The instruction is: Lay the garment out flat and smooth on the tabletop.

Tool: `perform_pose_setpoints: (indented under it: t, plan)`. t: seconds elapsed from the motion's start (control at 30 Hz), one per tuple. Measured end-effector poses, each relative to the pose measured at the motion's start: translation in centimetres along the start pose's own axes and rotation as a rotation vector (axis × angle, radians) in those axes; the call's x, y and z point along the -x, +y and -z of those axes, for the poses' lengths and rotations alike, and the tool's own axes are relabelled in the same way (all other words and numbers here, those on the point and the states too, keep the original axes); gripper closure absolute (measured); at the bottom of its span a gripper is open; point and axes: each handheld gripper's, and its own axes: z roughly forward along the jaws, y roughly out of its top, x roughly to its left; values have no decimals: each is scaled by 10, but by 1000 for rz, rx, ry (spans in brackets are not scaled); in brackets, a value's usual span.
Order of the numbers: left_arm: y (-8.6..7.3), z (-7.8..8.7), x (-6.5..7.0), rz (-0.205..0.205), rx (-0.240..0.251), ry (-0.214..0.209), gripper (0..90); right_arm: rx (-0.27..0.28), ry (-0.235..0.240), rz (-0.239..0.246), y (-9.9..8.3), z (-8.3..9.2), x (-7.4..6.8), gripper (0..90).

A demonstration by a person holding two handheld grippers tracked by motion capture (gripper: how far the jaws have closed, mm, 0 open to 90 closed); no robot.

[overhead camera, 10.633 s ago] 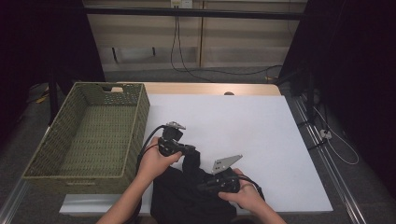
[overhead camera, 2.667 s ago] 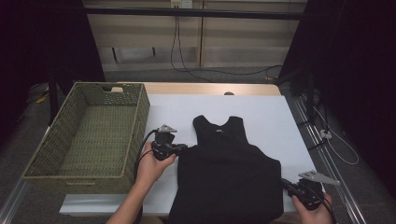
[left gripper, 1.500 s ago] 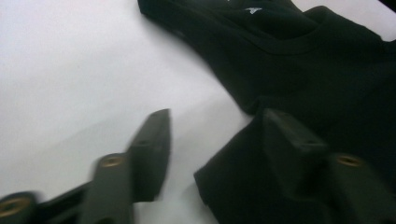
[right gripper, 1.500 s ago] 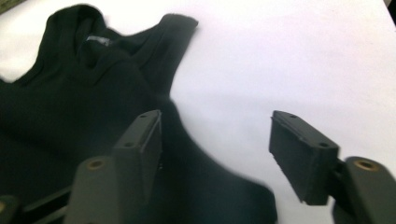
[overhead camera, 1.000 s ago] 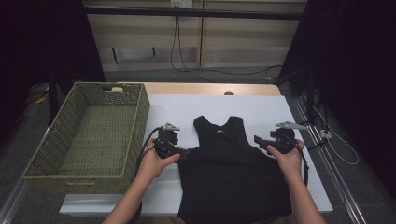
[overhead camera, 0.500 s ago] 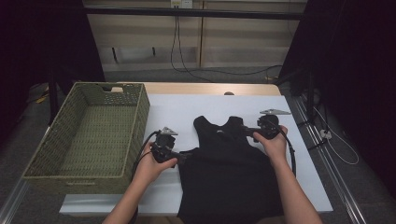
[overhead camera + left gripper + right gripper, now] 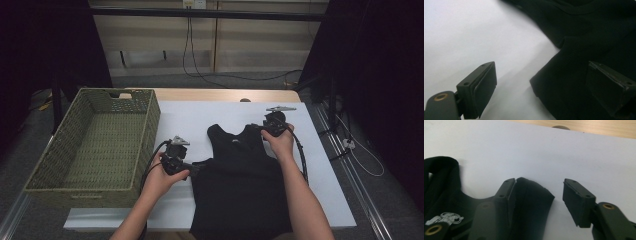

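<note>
A black sleeveless top [image 7: 240,175] lies flat on the white table [image 7: 195,120], neck toward the far side. My left gripper [image 7: 194,167] sits at the top's left armhole corner. In the left gripper view its jaws [image 7: 541,67] stand wide open around the fabric's corner [image 7: 564,75], without pinching it. My right gripper [image 7: 256,127] is at the right shoulder strap [image 7: 529,202]. Its jaws [image 7: 539,182] have just been closing with the strap between them. One pad lies against the strap, while a gap separates the other from it.
A woven green basket [image 7: 150,125] stands at the table's left, close to my left hand. A bare wooden strip [image 7: 220,95] runs along the far edge. Cables [image 7: 300,155] trail from the grippers, and more hang off the right side.
My right hand has travelled left from the table's right part to the top's right shoulder strap, and its jaws have narrowed around it. The left hand has kept still.
</note>
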Motion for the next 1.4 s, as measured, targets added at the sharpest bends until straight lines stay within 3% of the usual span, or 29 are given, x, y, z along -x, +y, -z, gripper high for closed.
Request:
perform_pose_setpoints:
  t: [0.1,0.2,0.23,0.3,0.37,0.43,0.53,0.6,0.67,0.9,0.97,1.03,1.13,1.4]
  plan:
    - [0,1,-1,2,1,-1,107,-35,-26,18,-1,-11,0,489]
    - [1,2,-4,8,4,1,108,-63,-30,23,-3,-21,1,572]
    - [1,2,-4,12,8,3,108,-53,-44,39,-3,-22,0,634]
    - [1,3,-6,16,7,9,107,-46,-8,25,-1,-24,1,809]
    - [1,3,-5,17,9,10,108,-34,-8,35,0,-26,0,851]
    - [1,3,-5,16,7,7,109,-11,-17,32,1,-27,2,864]
    - [1,4,-4,16,8,-1,109,26,0,-38,3,-27,13,867]
    - [1,4,-4,17,14,4,109,30,-34,-29,9,-25,22,868]
    - [1,4,-5,19,9,0,109,49,-33,-49,14,-24,30,869]
    - [1,2,-7,24,10,7,110,6,-72,-39,17,-35,40,865]
    - [1,3,-8,26,6,4,110,-9,-81,-47,13,-38,42,826]
    - [1,3,-8,27,7,7,110,-1,-85,-77,12,-38,42,730]
    - [1,3,-7,28,12,7,110,-9,-77,-56,14,-35,37,484]
    - [1,3,-7,29,16,-5,107,-13,-30,-10,19,-20,15,295]
